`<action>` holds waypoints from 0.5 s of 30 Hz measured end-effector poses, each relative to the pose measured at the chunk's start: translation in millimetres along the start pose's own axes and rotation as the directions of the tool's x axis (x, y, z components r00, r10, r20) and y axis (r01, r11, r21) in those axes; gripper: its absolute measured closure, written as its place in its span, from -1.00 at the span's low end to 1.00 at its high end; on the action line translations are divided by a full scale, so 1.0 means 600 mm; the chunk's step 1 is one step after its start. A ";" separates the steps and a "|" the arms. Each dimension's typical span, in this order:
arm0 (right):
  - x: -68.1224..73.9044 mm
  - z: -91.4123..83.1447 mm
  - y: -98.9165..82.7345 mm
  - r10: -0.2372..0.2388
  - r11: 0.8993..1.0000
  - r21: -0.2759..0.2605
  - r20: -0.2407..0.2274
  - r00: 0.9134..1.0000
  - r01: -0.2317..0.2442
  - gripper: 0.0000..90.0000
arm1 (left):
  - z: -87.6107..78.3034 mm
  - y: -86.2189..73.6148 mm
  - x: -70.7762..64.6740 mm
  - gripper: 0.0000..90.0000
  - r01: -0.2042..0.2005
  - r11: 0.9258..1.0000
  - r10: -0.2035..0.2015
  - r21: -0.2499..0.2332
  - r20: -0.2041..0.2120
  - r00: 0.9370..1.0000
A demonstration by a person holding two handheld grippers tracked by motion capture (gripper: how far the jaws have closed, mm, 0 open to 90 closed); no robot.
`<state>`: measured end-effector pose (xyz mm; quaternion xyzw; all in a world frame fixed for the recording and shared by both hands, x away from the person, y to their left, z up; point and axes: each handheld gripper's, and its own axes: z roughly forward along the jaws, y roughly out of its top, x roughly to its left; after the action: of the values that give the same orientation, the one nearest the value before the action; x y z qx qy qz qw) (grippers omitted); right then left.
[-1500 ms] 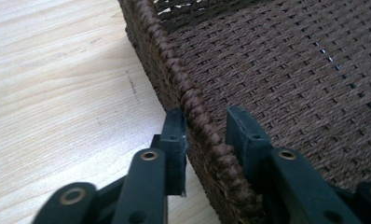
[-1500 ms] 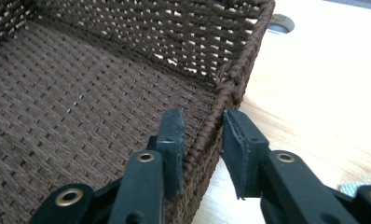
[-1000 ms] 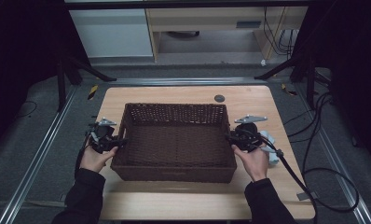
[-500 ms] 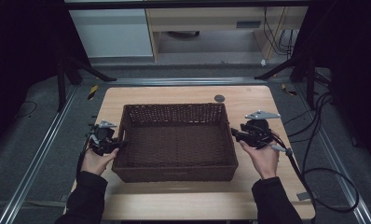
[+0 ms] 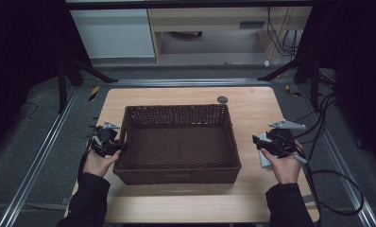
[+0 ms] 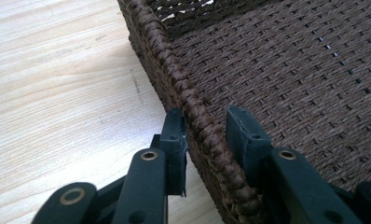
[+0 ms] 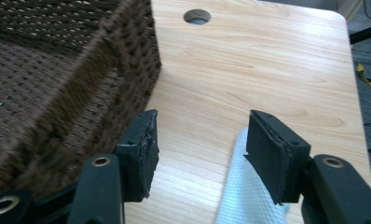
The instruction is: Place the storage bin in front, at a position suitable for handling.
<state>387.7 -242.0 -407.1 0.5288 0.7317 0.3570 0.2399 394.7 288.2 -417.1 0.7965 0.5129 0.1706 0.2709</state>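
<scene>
- Pale wooden table (image 5: pixel 252 101) carries one dark brown woven wicker basket (image 5: pixel 176 142), centred.
- Your left gripper (image 6: pixel 204 135) straddles its left rim, one jaw touching.
- Your right gripper (image 7: pixel 200 149) has just been opening, nothing between its jaws, above one white textured pouch (image 7: pixel 251 200).

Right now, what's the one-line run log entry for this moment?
left gripper: jaws astride basket left rim | right gripper: jaws just opened, nothing between, clear of basket | white cloth under right gripper on table

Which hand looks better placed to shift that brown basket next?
Left, probably. The left gripper has its jaws astride the basket rim, while the right gripper, jaws just opened with nothing between them, sits apart over the table.
</scene>
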 end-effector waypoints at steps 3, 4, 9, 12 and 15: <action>-0.007 0.000 -0.007 0.007 1.000 0.000 0.005 1.000 -0.007 -0.03 | 0.000 -0.001 0.002 0.52 0.003 1.000 -0.003 -0.011 0.004 1.000; -0.015 0.002 -0.014 0.009 1.000 0.006 0.018 1.000 -0.010 -0.03 | 0.000 -0.001 0.002 0.52 -0.001 1.000 0.001 -0.003 0.006 1.000; -0.030 0.010 -0.024 0.010 1.000 0.009 0.044 0.999 -0.010 -0.05 | 0.002 0.000 0.004 0.51 -0.009 1.000 0.009 -0.001 0.014 1.000; -0.037 0.018 -0.032 0.023 1.000 0.013 0.057 0.998 -0.024 -0.06 | 0.002 0.000 0.004 0.51 -0.008 1.000 0.008 -0.004 0.015 1.000; -0.043 0.025 -0.039 0.034 0.999 0.023 0.071 0.997 -0.035 -0.08 | 0.002 0.000 0.004 0.51 -0.010 1.000 0.010 -0.003 0.014 1.000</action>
<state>392.9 -266.9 -435.4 0.5566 0.7178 0.3331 0.2531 396.1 289.9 -418.0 0.7999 0.5066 0.1671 0.2748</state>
